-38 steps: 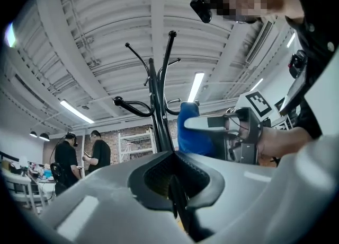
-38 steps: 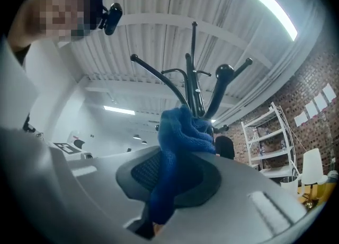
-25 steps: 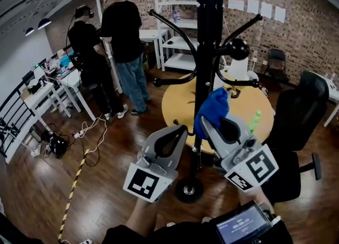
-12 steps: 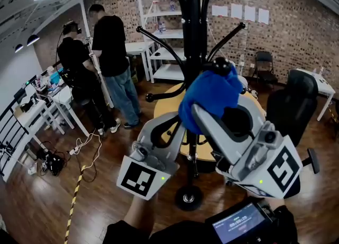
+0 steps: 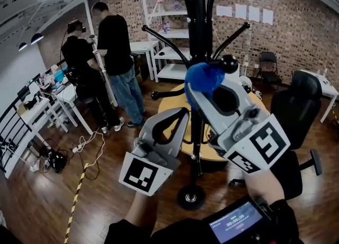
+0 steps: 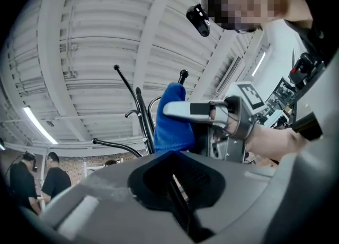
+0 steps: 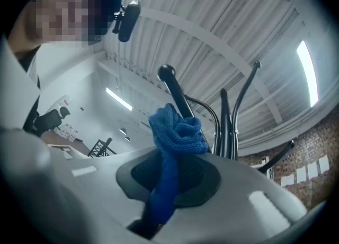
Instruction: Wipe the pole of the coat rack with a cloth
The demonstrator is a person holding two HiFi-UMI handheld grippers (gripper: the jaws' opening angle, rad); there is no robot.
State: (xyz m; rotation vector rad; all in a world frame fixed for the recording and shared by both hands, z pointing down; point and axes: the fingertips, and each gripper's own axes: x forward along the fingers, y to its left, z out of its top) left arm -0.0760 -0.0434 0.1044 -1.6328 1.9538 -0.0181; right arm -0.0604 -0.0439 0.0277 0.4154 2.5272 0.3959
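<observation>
Head view: the right gripper, shut on the cloth, sits mid-frame just before the upright pole. The left gripper, closed and empty, is lower left and farther from the pole.

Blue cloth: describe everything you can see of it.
The blue cloth is soft, knitted-looking fabric bunched into a rounded wad. The right gripper is shut on it: a strip runs between the jaws, the wad bulges past their tips. It sits high against the coat rack's black pole; contact looks likely but uncertain.
</observation>
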